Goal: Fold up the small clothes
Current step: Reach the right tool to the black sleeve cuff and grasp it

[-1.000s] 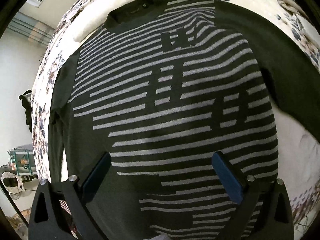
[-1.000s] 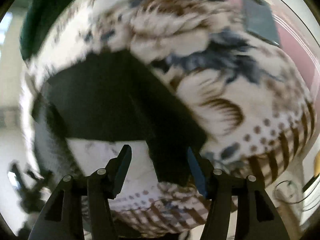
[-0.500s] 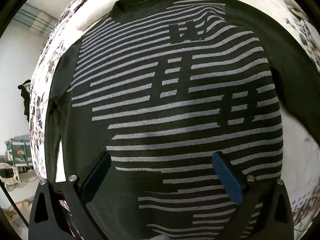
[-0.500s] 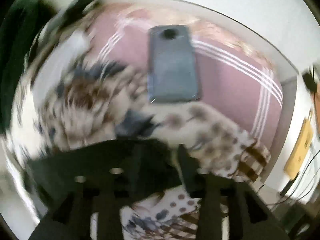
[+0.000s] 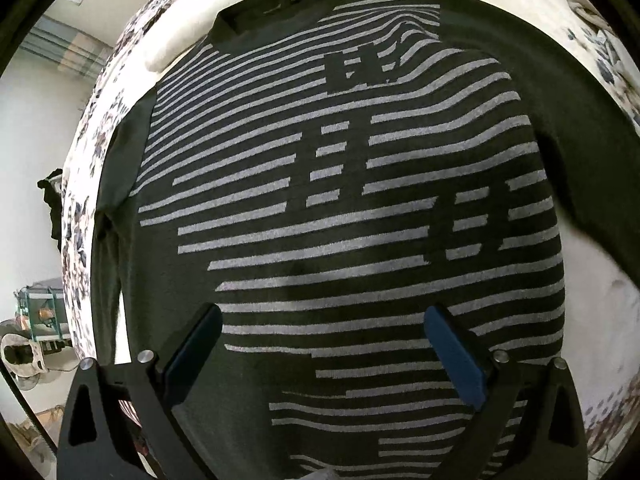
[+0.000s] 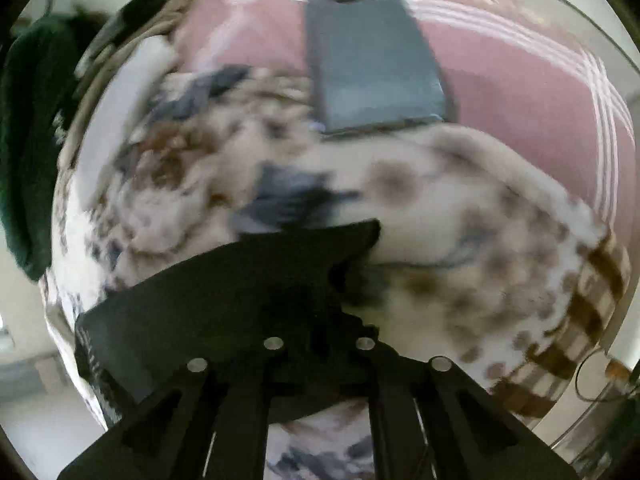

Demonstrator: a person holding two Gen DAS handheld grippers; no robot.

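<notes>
A dark sweater with grey stripes lies flat, front up, on a floral bedspread, collar at the far end. My left gripper hovers open above its lower body, blue pads wide apart. In the right wrist view my right gripper is shut on the dark sleeve of the sweater, which drapes over the fingers and hides the tips. The view is motion-blurred.
A grey phone lies on a pink striped pillow beyond the right gripper. The floral bedspread fills the view. A white pillow lies beyond the collar. The bed edge and floor clutter are at left.
My right gripper has closed on the sweater's sleeve and swung toward the pillow and phone. My left gripper has drifted slightly over the sweater and stays open.
</notes>
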